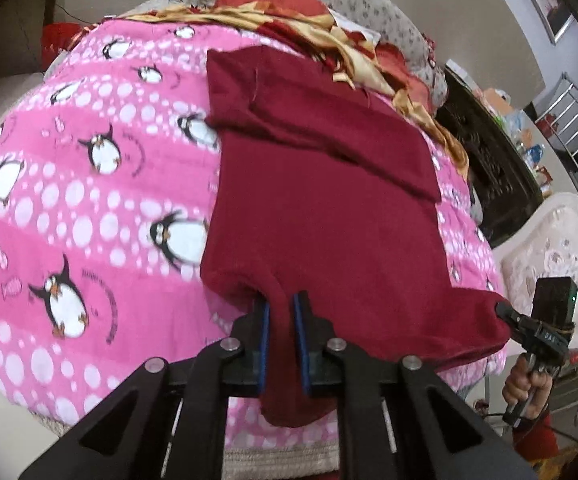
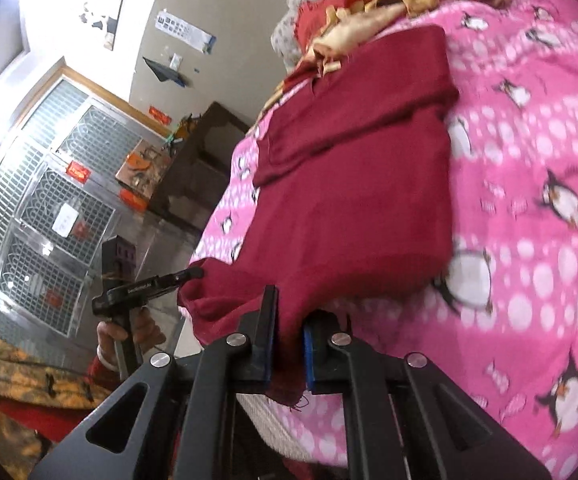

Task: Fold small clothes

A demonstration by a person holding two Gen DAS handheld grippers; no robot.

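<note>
Maroon garment (image 1: 329, 208), sleeve folded across, lies flat on pink penguin blanket (image 1: 89, 184).

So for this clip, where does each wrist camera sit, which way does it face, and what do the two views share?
Left wrist: on the left gripper, looking down its fingers across the dark red knit garment on the pink penguin-print blanket; the right gripper and its hand show at right.
Right wrist: on the right gripper, facing the same garment; the left gripper and hand show at left.
Shared: garment, blanket, both grippers clamping the garment's near edge.
</note>
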